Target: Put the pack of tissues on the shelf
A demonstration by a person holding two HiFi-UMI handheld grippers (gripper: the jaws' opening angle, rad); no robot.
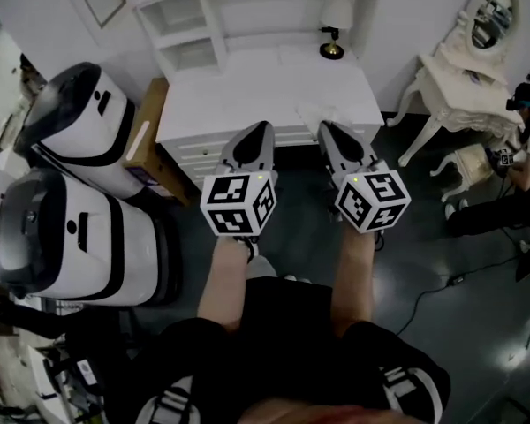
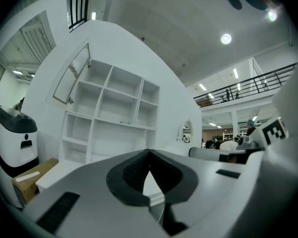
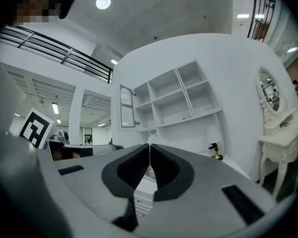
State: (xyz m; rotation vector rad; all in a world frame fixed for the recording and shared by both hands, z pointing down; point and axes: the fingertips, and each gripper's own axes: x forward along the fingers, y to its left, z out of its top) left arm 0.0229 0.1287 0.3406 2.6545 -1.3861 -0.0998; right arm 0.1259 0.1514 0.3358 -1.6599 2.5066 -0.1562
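- Far left: two white-and-black machines [image 1: 75,237] stand parked on the floor. A cardboard box [image 1: 147,135] is wedged between them and the table, out of the person's way.
- Left of centre: a white shelf unit [image 1: 193,26] sits at the back of the white table [image 1: 274,95]. Every compartment that shows looks bare, so there is room for the drop-off. The table top in front of it looks bare as well.
- Pack of tissues: I cannot find it in any view. It is not on the table, not on the shelf, and not in either set of jaws. My guess is that it lies outside what these views take in and has to be found first.
- Left gripper [image 1: 262,129]: held level at waist height with its nose toward the table edge. Its jaws are pressed together with nothing between them.
- Right gripper [image 1: 328,128]: just beside the left one and parallel to it. Its jaws are also pressed together and empty. The matched, idle pose reads to me as a ready stance facing the shelf, not a reach.
- Back right of the table: a small lamp [image 1: 334,26] on a brass foot, clear of the shelf compartments.
- Far right: an ornate white vanity [image 1: 459,69] with an oval mirror [image 1: 493,14]. A seated person [image 1: 523,162] is beside it, well apart from the work.
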